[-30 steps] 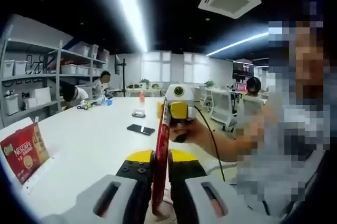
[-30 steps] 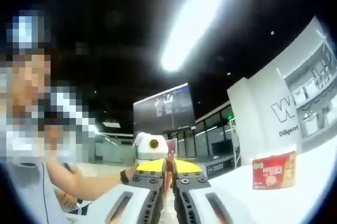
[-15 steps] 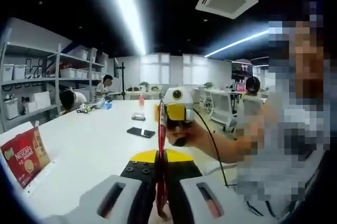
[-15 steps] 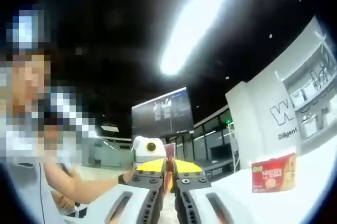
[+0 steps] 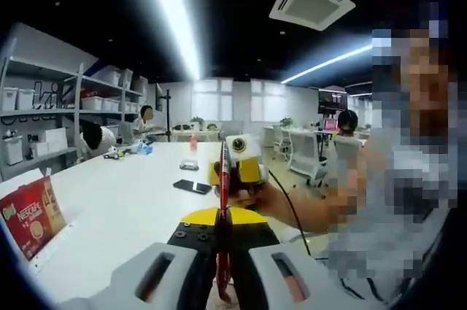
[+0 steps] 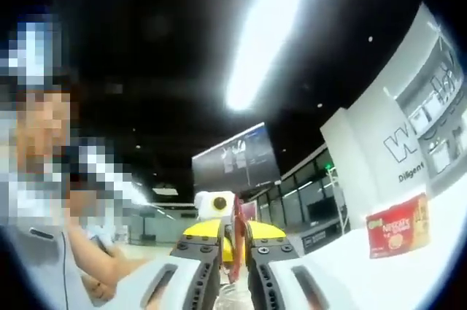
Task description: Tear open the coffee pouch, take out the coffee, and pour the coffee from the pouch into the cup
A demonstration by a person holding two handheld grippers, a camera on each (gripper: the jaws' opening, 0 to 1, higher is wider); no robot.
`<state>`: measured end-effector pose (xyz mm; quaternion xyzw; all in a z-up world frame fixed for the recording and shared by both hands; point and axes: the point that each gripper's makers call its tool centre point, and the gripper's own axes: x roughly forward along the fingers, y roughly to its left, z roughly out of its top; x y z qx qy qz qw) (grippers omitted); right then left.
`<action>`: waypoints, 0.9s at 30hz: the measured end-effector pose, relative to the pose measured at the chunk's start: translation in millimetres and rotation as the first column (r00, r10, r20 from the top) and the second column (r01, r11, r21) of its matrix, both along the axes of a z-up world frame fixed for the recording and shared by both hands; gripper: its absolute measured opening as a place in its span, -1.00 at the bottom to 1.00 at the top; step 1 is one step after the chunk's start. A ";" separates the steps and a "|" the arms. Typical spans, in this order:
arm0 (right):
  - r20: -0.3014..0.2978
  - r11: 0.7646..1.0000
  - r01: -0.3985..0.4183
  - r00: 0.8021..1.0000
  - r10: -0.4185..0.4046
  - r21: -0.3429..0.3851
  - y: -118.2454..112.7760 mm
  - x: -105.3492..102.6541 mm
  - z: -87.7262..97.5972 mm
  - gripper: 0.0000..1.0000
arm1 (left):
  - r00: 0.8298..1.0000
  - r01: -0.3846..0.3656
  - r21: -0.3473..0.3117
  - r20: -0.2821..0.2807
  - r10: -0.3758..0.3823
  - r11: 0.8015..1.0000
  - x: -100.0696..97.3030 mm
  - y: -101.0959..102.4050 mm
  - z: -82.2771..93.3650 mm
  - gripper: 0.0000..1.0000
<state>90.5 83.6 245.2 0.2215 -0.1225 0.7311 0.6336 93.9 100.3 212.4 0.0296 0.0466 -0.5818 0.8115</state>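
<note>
Left gripper view has the left gripper point(image 5: 223, 217), grey-bodied with yellow-tipped jaws, pinched tight on a thin, flat red coffee pouch point(image 5: 223, 248) seen edge-on above the smooth white table point(image 5: 124, 208). Across from it the right gripper point(image 5: 232, 171), held in a hand point(image 5: 264, 197), clamps the pouch's far end. Right gripper view repeats this grip from the other end, with a red boxy Nescafe carton point(image 6: 398, 225) standing on the table.

Red box point(image 5: 31, 217) on the bench point(image 5: 124, 208) marked "NESCAFE", the same red box point(image 6: 398, 225) with blurred lettering, white wall point(image 6: 408, 142) lettered "W" and "Diligent"
</note>
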 end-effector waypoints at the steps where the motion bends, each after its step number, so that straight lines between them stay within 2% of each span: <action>1: -0.001 1.000 0.000 1.000 0.000 -0.001 0.2 0.5 0.0 -0.83 | 1.000 -0.001 0.002 -0.004 0.001 1.000 0.5 0.3 0.2 -0.87; 8: 0.003 1.000 0.009 1.000 -0.009 0.005 -1.2 2.3 -0.1 -0.88 | 1.000 -0.013 0.010 -0.015 0.013 1.000 0.9 -0.9 -0.2 -0.79; 27: 0.021 0.999 0.031 0.999 -0.031 0.008 0.5 1.0 2.6 -0.89 | 1.000 -0.017 0.001 -0.009 0.017 1.000 -3.5 -2.7 1.1 -0.78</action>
